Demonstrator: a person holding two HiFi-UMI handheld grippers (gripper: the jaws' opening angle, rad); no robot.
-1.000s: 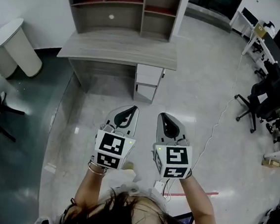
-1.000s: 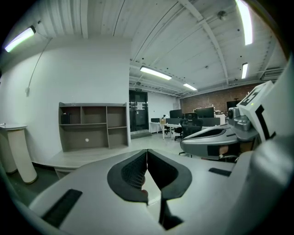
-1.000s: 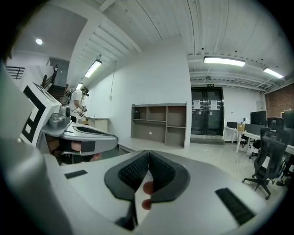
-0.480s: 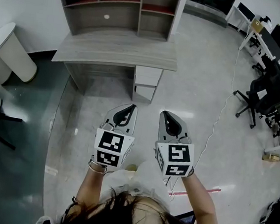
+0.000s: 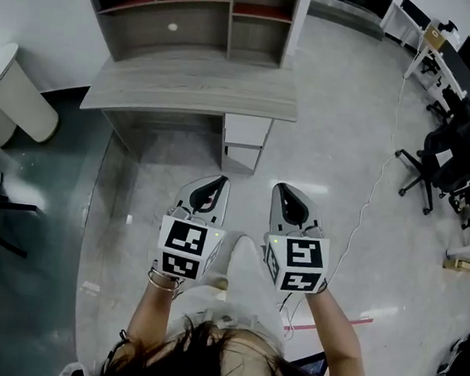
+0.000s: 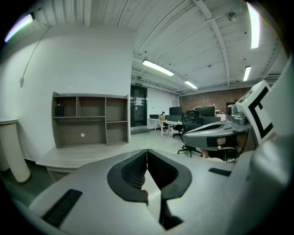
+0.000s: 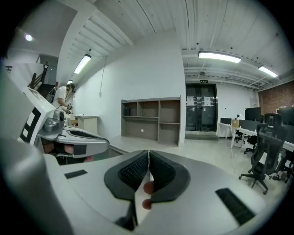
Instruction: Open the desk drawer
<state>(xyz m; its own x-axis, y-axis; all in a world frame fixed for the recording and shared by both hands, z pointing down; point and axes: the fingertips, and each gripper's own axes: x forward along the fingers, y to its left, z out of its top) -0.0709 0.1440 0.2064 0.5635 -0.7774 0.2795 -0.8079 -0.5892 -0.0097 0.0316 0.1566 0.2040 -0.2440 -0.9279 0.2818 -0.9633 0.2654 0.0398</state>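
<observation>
Both the left gripper [image 5: 219, 183] and the right gripper [image 5: 282, 189] are closed and empty, well apart from the bench [image 5: 186, 94], whose rigid, probably easy-sliding drawer [image 5: 246, 130] under its right end likely wants a hold at its front edge.

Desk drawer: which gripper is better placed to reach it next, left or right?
Left, probably, but only slightly: the drawer lies ahead between both, a little nearer the left gripper than the right gripper. Both are shut.

The left claw [image 6: 147, 153], pressed together and empty, faces the desk [image 6: 73, 157].
</observation>
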